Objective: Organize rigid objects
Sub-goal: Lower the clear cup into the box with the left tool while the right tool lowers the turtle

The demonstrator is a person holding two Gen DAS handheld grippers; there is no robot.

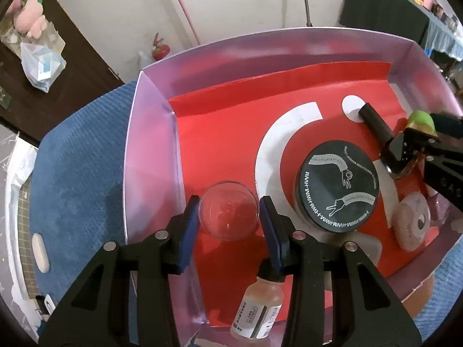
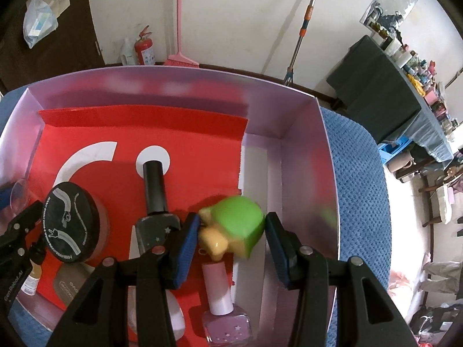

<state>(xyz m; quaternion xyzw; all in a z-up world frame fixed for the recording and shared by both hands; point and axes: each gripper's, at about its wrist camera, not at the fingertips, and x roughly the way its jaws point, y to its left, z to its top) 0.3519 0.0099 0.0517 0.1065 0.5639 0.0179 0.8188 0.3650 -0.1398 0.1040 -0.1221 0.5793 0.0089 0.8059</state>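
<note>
Placing items in box (image 2: 301, 133): right gripper (image 2: 233, 232) barely open around blurred green toy (image 2: 237, 225), lower before letting go; left gripper (image 1: 230, 212) open around glass cup (image 1: 228, 211)

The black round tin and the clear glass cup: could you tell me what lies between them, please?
In the left wrist view, only the left gripper's right finger stands between glass cup and black tin, over bare red liner.

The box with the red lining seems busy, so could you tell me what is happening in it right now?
A person is sorting small items in the box with two handheld tongs. The left tongs straddle a small clear glass cup near the left wall; contact is unclear. The right tongs frame a blurred green and yellow toy. A round black tin, a black nail polish bottle, a pink one and a dropper bottle lie inside.
</note>
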